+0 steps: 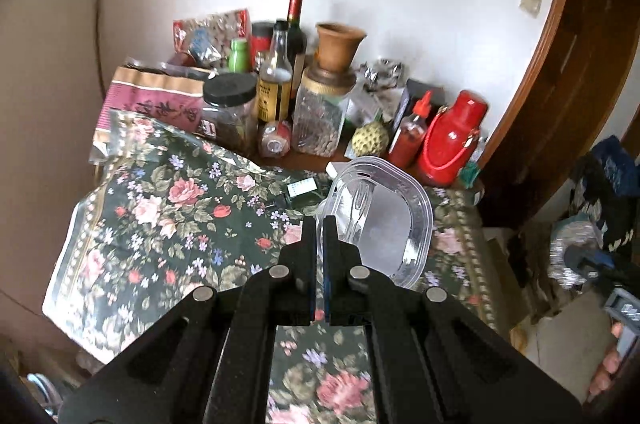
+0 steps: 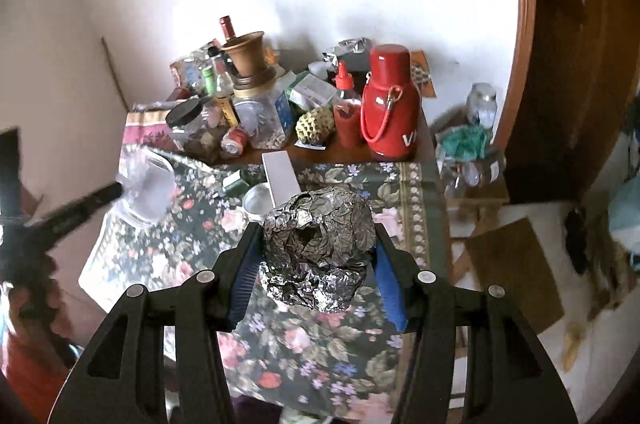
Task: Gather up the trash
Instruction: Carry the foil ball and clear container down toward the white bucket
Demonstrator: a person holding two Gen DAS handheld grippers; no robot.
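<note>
The left gripper [image 1: 319,228] is clamped on the rim of a clear plastic container [image 1: 380,220], its two black fingers pinched nearly together on the thin edge, and the empty container hangs tilted in the air above the counter [image 1: 168,224], which is covered by a dark floral cloth. In the right wrist view the same container [image 2: 146,190] shows at the left, blurred, at the tip of the left gripper. The right gripper [image 2: 316,244] holds a crumpled ball of aluminium foil [image 2: 320,236] between its blue-padded fingers, both pads pressing its sides, with the ball lifted clear of the cloth. At the back of the counter, against the white wall, stand a red thermos [image 2: 390,104], a red sauce bottle [image 2: 346,112], a jar with a black lid [image 1: 229,108], a dark wine bottle [image 1: 295,24] and a clay pot [image 1: 339,45] set on top of another jar. A small white box [image 2: 281,176] lies on the cloth near the foil.
</note>
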